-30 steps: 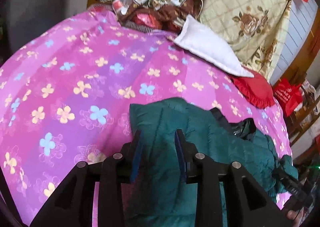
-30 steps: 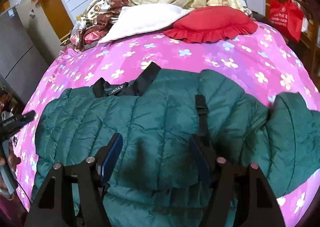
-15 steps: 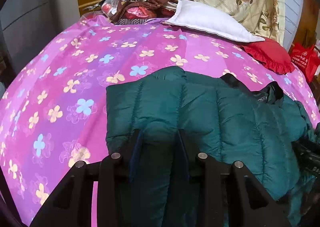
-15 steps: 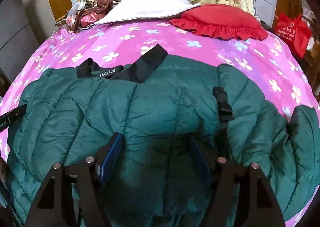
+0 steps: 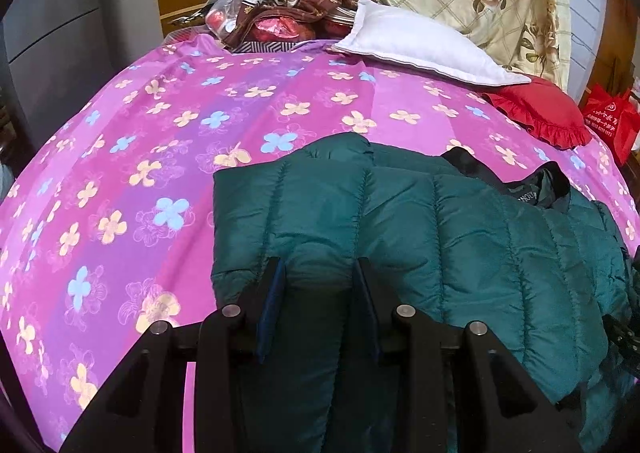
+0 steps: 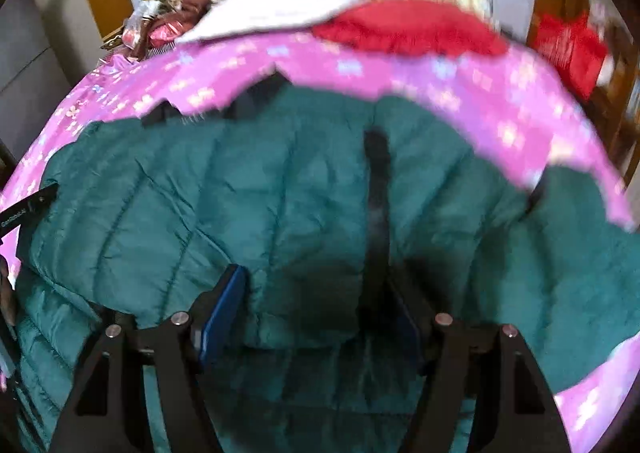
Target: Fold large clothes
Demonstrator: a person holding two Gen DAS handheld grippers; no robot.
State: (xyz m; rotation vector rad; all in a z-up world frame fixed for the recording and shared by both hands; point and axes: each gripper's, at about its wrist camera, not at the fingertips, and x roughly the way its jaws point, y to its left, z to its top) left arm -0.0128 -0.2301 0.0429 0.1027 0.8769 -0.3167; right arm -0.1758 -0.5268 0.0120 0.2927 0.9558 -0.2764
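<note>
On the pink flowered bedsheet (image 5: 168, 157), in the left wrist view, one dark green quilted puffer jacket (image 5: 460, 229) lies with its long axis running rightward from the left gripper (image 5: 318, 293), whose pads pinch its near-left edge. In the right wrist view, blurred, the right gripper (image 6: 316, 317) straddles the jacket's near fold, half-spread; whether it grips is unclear.

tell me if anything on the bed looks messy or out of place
Mostly the heap of crumpled floral cloth and shiny red packets piled at the bed's far corner beside the white pillow. The green jacket lies rumpled, mid-fold.
</note>
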